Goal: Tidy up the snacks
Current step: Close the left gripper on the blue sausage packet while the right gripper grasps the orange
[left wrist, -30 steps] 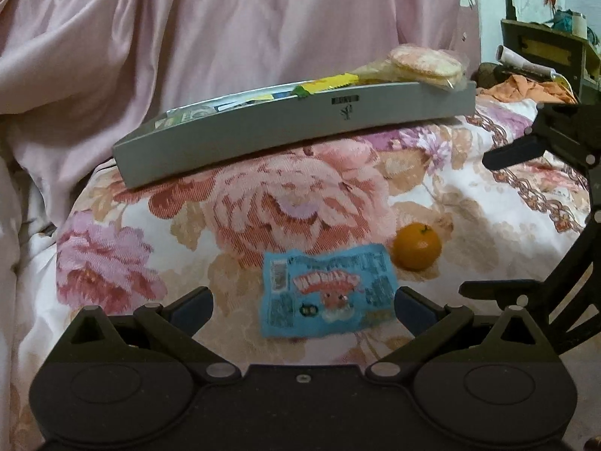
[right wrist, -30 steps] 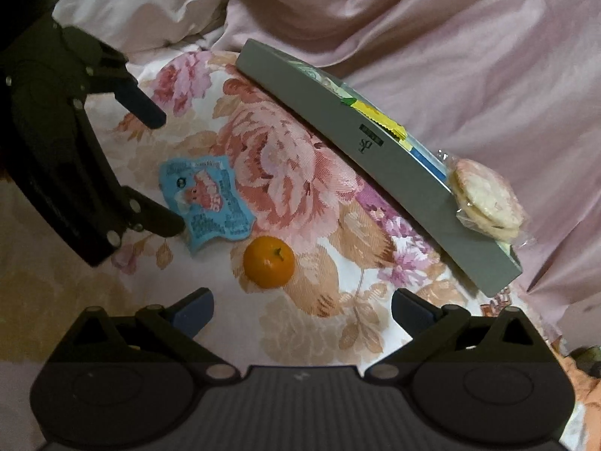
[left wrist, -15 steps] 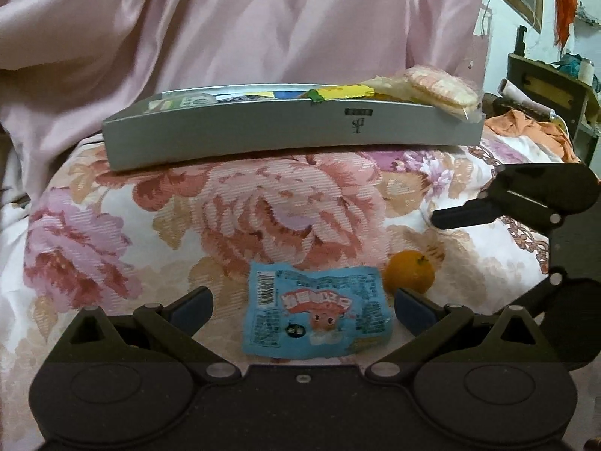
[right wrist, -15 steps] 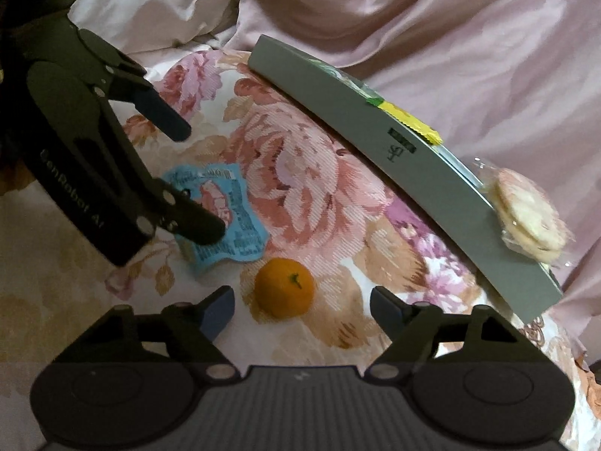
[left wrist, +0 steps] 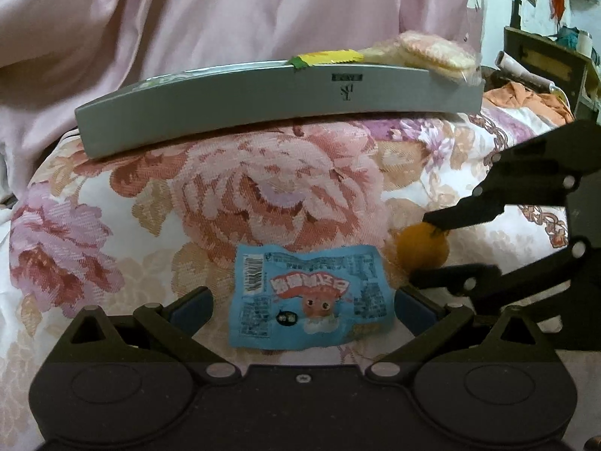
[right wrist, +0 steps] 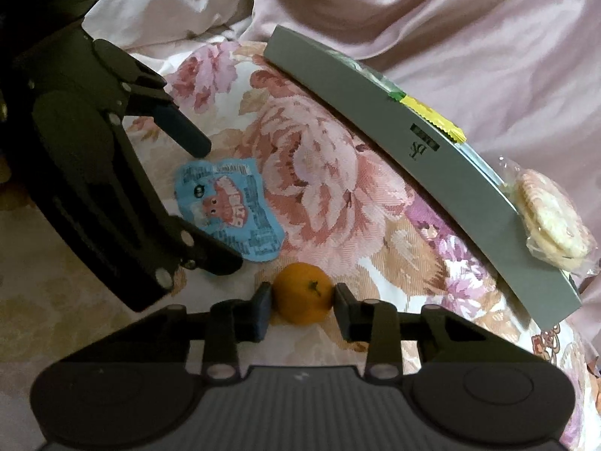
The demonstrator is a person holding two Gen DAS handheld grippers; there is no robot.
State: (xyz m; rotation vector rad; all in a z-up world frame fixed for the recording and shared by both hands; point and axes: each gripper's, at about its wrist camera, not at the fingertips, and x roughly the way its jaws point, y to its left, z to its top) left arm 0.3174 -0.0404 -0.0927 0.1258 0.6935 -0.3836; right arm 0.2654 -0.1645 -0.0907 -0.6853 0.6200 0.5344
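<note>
A small orange [right wrist: 302, 292] lies on the floral bedcover, and my right gripper [right wrist: 302, 302] is shut on it, one pad on each side. The orange also shows in the left wrist view [left wrist: 421, 250], between the right gripper's fingers [left wrist: 460, 215]. A blue snack packet [left wrist: 310, 300] lies flat between the open jaws of my left gripper [left wrist: 303, 307]; in the right wrist view the packet [right wrist: 229, 208] lies between the left gripper's fingers [right wrist: 184, 133]. A grey tray [left wrist: 270, 101] at the back holds snack packets and a bag of round crackers [left wrist: 435, 56].
The floral bedcover [left wrist: 263, 195] is soft and uneven. Pink quilt folds [left wrist: 225, 11] rise behind the tray. A wooden shelf [left wrist: 544, 60] and orange cloth [left wrist: 526, 97] stand at the far right. The tray's right end [right wrist: 544, 297] carries the crackers [right wrist: 552, 218].
My right gripper moved forward and closed onto the orange. My left gripper moved closer to the blue packet, which now lies between its open fingers.
</note>
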